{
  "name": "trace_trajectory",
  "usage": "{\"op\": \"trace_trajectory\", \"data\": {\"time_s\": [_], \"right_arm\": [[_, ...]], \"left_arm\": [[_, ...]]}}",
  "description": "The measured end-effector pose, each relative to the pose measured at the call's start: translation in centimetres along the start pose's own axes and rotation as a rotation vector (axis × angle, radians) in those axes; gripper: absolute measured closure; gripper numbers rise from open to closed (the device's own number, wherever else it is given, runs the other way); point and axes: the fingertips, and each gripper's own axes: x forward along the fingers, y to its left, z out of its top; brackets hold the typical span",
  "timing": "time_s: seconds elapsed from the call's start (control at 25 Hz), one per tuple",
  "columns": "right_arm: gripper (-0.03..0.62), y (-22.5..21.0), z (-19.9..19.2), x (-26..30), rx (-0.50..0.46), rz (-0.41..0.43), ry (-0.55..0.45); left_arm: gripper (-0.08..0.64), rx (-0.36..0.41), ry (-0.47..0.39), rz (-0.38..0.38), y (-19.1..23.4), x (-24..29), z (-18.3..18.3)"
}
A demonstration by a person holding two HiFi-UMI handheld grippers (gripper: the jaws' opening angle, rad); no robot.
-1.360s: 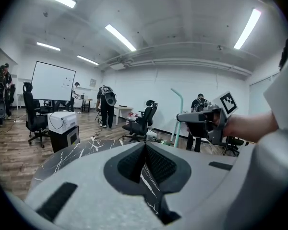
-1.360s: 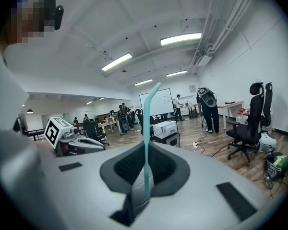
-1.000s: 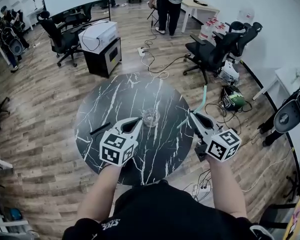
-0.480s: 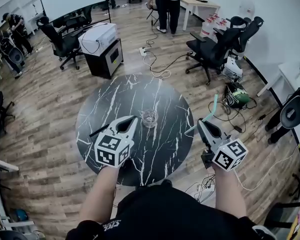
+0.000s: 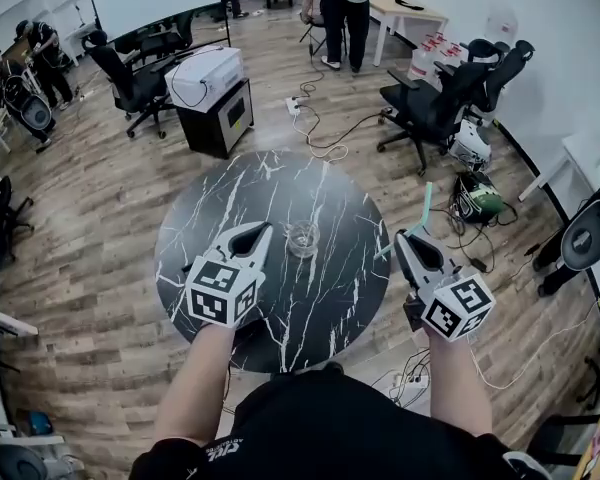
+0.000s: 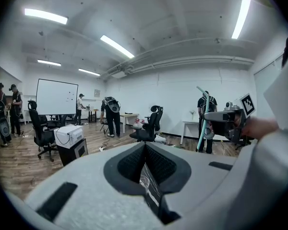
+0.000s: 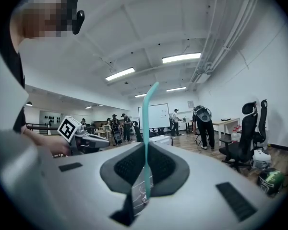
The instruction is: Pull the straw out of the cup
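A small clear glass cup stands near the middle of the round black marble table. The teal straw is out of the cup, off the table's right edge. It slants upward, pinched in my right gripper, which is shut on it. In the right gripper view the straw rises straight up from between the closed jaws of the right gripper. My left gripper hovers just left of the cup, shut and empty. The left gripper view shows the left gripper closed, with the straw held off to the right.
Black office chairs and floor cables lie beyond the table. A printer on a dark cabinet stands at the back left. People stand near a desk and at the left wall. A green bag sits at the right.
My right gripper has carried the straw to the right, further from the cup and past the table's edge. The left gripper has drifted slightly left and up. The cup has stayed put.
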Motion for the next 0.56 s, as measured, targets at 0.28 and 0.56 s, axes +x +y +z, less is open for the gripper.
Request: {"op": "trace_trajectory", "data": {"time_s": [0.28, 0.56], "right_arm": [[0.572, 0.87, -0.32, 0.03, -0.005, 0.025, 0.0], [0.572, 1.0, -0.06, -0.18, -0.003, 0.027, 0.0]], "left_arm": [[0.549, 0.001, -0.008, 0.012, -0.02, -0.54, -0.1], [0.549, -0.005, -0.007, 0.008, -0.18, -0.82, -0.01]]}}
